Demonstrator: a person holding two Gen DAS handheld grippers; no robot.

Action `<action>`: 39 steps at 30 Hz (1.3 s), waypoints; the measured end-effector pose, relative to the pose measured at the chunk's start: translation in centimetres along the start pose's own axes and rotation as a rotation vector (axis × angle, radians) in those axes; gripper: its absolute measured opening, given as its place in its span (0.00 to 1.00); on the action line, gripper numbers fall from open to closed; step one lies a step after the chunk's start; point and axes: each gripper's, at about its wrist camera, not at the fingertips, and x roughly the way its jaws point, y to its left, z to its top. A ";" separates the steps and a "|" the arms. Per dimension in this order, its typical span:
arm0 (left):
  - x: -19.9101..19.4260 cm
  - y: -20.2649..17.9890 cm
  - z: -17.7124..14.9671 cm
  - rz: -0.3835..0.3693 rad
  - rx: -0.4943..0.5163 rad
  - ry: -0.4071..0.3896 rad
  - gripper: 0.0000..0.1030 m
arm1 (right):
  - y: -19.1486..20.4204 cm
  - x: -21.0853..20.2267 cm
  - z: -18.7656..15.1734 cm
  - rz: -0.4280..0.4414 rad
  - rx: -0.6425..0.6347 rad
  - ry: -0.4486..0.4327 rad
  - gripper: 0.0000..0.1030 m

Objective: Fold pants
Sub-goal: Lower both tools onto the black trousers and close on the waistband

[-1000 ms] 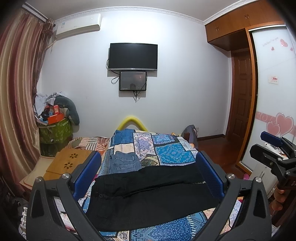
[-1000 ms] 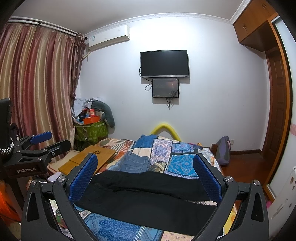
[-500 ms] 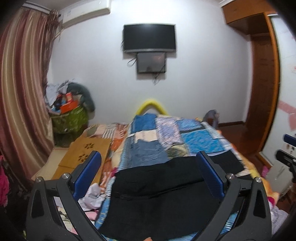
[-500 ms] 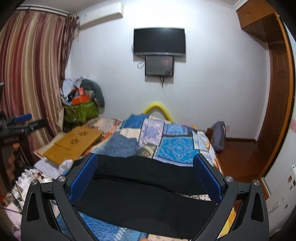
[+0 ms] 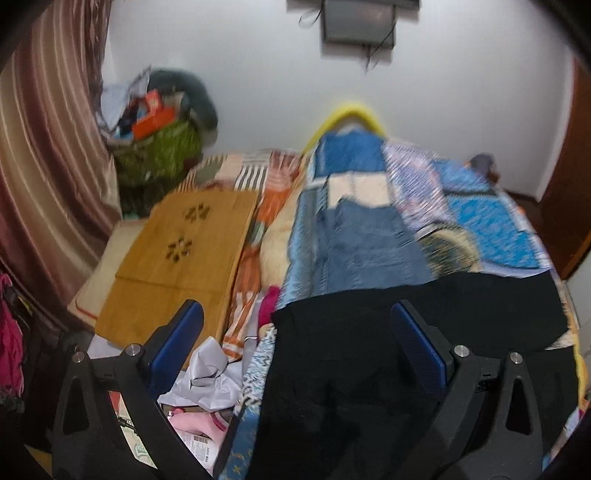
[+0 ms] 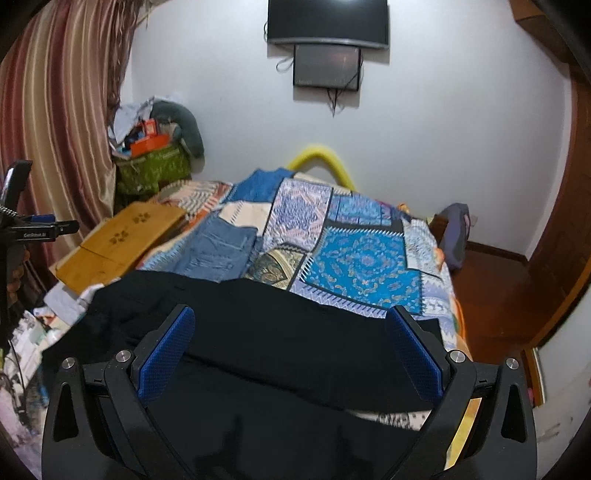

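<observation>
Left gripper (image 5: 297, 345) angled down over the near left end of the bed (image 5: 491, 221), blue fingers (image 5: 177, 341) spread wide with nothing between them, one over the clutter beside the bed, the other over dark cloth; right gripper (image 6: 295, 349) likewise tilted down above the near edge, fingers (image 6: 417, 354) wide apart and empty, both over the black pants (image 6: 258, 332); pants spread flat across the near part of the patchwork quilt (image 6: 362, 258), running side to side; folded jeans (image 6: 221, 251) just beyond them on the quilt, touching or nearly so; wooden board (image 5: 177, 251) off the bed's left side, crumpled white paper (image 5: 207, 376) and pink cloth (image 5: 195, 424) below the left gripper; striped curtain (image 6: 55, 110) at far left, television (image 6: 327, 20) on the wall, yellow arch (image 6: 321, 158) behind the bed; left view blurred.
</observation>
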 end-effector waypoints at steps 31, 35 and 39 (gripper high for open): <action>22.8 2.7 -3.1 -0.125 -0.100 0.470 0.43 | -2.9 26.3 -0.4 0.363 -0.021 0.506 0.96; 21.4 1.9 -2.3 -0.060 -0.024 0.441 0.09 | -2.3 25.4 -0.6 0.382 -0.041 0.474 0.69; 20.5 1.6 -1.9 -0.055 0.027 0.424 0.07 | -1.5 24.7 -0.3 0.419 -0.060 0.454 0.30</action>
